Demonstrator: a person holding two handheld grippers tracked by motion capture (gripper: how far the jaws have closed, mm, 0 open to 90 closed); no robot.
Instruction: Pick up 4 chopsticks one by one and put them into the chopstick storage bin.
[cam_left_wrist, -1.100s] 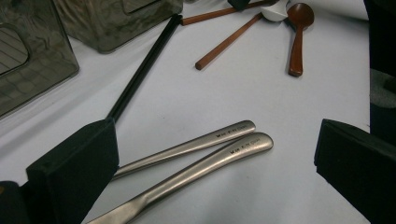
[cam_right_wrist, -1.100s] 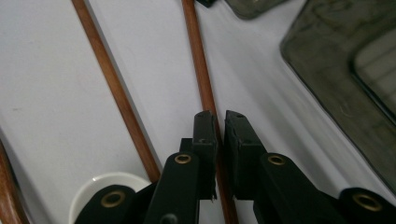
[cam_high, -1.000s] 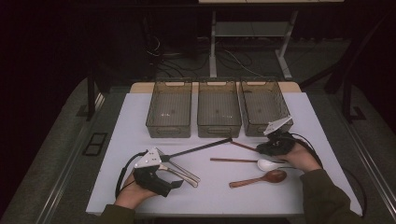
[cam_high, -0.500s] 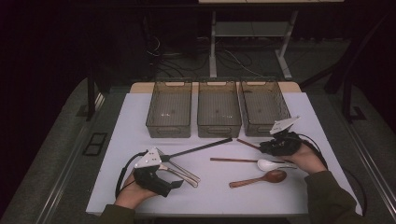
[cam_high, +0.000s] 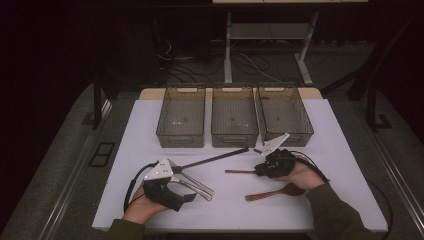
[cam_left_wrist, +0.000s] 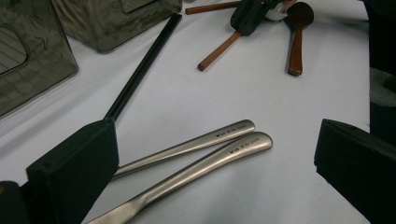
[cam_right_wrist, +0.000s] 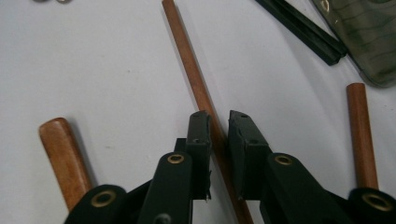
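So the thin wooden stick (cam_right_wrist: 201, 88) lay flat on the white table (cam_high: 350, 150), long axis running from about 11 o'clock down to 5 o'clock in the right gripper view, and it passed straight through the gap between the right gripper (cam_right_wrist: 219, 119) jaws. The jaws had just been closing and sat close either side of the shaft, but I couldn't tell if the pads were really biting yet. The right hand was clearly the nearer one.

Around it: a wooden spoon (cam_high: 272, 193) at 5 o'clock of that gripper in the high view, another wooden handle (cam_right_wrist: 362, 133) off at 3 o'clock, and black chopsticks (cam_high: 212, 159) at 9 o'clock. The left gripper (cam_left_wrist: 215, 163) rested with its jaws wide apart around two steel handles (cam_left_wrist: 196, 154), gripping nothing. Three smoky plastic bins (cam_high: 235, 137) lined up at 12 o'clock.
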